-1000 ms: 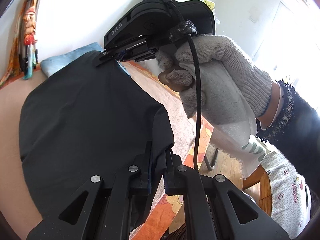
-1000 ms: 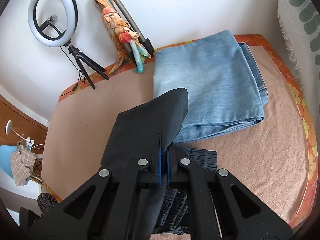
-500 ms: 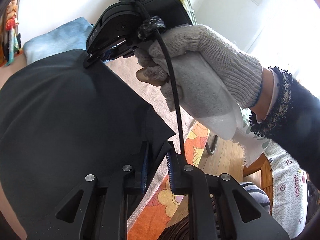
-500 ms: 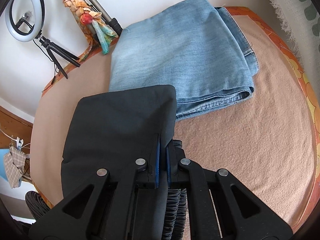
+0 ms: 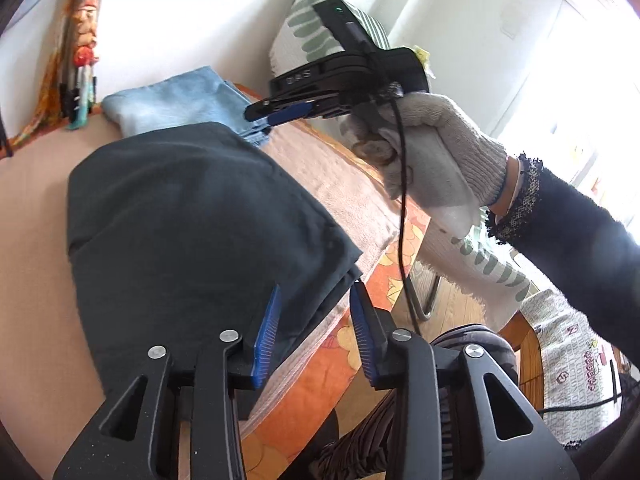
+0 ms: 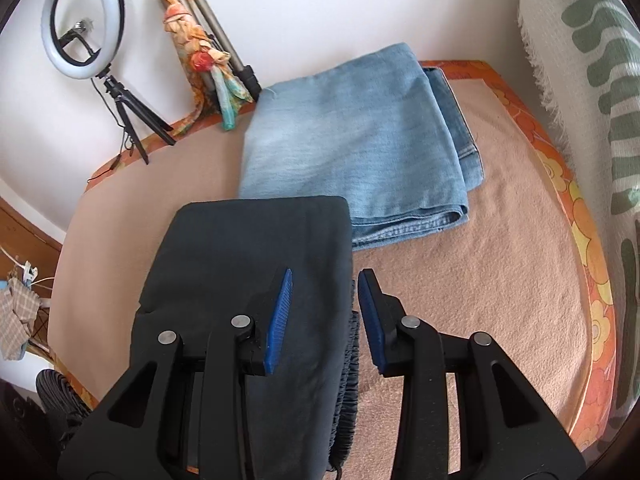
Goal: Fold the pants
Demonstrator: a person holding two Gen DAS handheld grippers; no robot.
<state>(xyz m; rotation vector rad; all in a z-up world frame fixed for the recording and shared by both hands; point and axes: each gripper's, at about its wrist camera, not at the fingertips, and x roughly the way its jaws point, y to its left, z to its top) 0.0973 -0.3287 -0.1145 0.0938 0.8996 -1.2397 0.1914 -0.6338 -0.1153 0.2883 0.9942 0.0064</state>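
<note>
The dark pants (image 6: 256, 264) lie folded flat on the desk (image 6: 480, 300), directly under and ahead of both tools, their far edge against the folded jeans (image 6: 352, 140). They look light, soft and limp, likely to sag if lifted from one point; the stacked corner layers or the gathered waistband just below the right tool (image 6: 325, 280) seem the firmest places to pinch. That tool's jaws have just been opening and stand partly apart, straddling the pants' edge without pressing it. The left tool (image 5: 316, 300) has likewise just been opening; its blue pads flank the near corner, gripping nothing.
</note>
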